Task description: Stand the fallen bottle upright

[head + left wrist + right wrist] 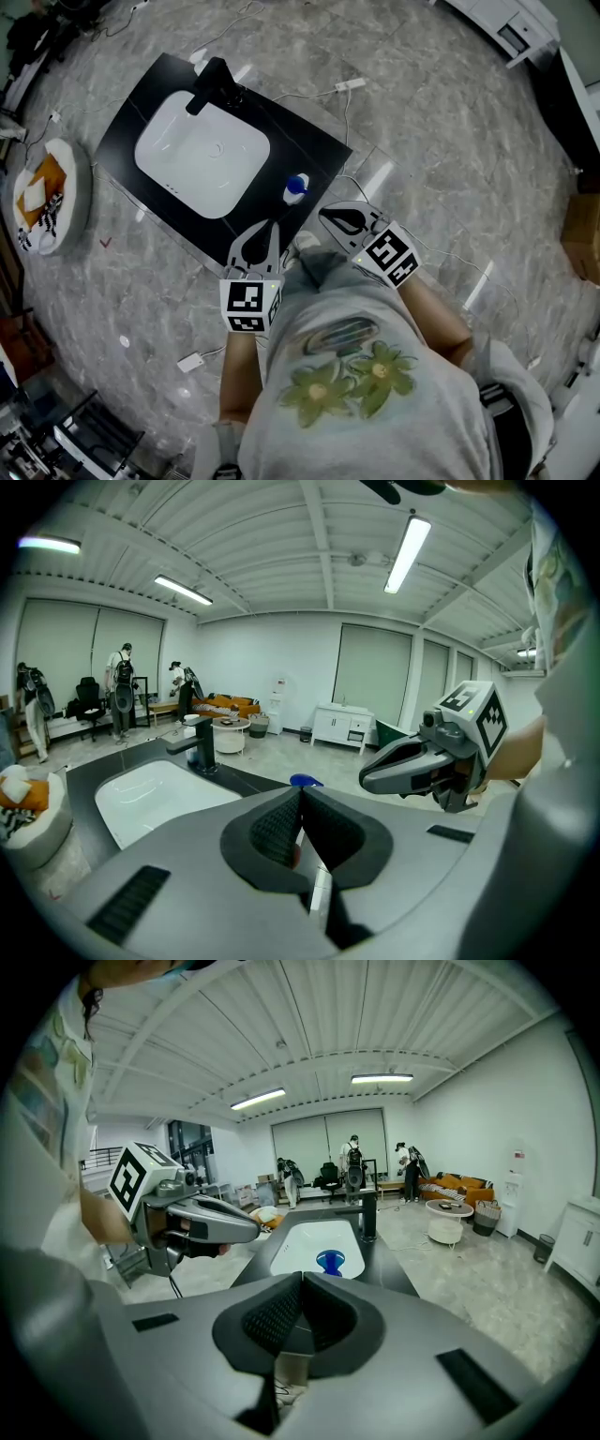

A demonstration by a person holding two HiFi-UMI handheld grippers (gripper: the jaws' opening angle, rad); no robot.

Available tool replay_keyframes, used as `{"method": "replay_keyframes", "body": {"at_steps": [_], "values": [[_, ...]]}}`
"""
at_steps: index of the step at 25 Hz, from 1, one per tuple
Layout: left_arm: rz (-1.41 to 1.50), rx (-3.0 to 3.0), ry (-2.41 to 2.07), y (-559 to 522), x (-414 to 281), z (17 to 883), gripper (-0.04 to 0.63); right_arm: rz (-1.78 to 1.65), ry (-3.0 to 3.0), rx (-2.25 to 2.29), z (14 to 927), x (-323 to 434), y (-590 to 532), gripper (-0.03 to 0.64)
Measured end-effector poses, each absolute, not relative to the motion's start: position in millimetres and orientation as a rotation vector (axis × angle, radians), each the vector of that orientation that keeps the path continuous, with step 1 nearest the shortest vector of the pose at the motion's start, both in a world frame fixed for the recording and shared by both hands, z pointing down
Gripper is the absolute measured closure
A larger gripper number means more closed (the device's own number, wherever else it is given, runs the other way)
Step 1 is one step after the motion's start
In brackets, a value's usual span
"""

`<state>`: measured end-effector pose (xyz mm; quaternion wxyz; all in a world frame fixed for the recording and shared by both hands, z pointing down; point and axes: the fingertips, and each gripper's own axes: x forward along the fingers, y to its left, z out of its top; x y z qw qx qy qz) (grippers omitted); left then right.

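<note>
Your right gripper (302,1279) has its jaws pressed together with nothing between them. Your left gripper (301,791) is the same, jaws together and empty. The 2 grippers hang side by side close to your body, at the near edge of the black counter (314,141). The bottle (296,187) stands upright there, blue cap up, just beside the white basin (202,150) and apart from both grippers.

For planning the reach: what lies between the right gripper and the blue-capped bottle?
Only bare black countertop between right gripper and bottle, in the head view.
</note>
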<state>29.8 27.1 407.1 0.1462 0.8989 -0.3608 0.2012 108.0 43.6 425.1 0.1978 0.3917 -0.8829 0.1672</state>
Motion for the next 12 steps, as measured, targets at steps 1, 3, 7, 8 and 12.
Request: {"method": "replay_keyframes", "body": {"at_steps": [1, 3, 7, 8, 12], "values": [[0.580, 2.587, -1.036, 27.1, 30.2, 407.9, 0.578, 0.470, -2.469, 1.097, 425.7, 108.1, 43.0, 0.575], [0.582, 2.583, -1.033, 26.7, 31.1, 409.1, 0.578, 0.476, -2.468, 1.098, 426.8, 108.3, 41.8, 0.575], [0.588, 2.575, -1.025, 23.8, 33.3, 411.7, 0.578, 0.486, -2.457, 1.105, 429.3, 110.6, 37.0, 0.575], [0.589, 2.574, -1.022, 22.3, 33.9, 413.0, 0.578, 0.488, -2.456, 1.107, 430.6, 110.9, 35.2, 0.575], [0.596, 2.575, -1.009, 15.7, 37.2, 421.0, 0.578, 0.492, -2.451, 1.111, 437.8, 111.6, 27.2, 0.575]]}}
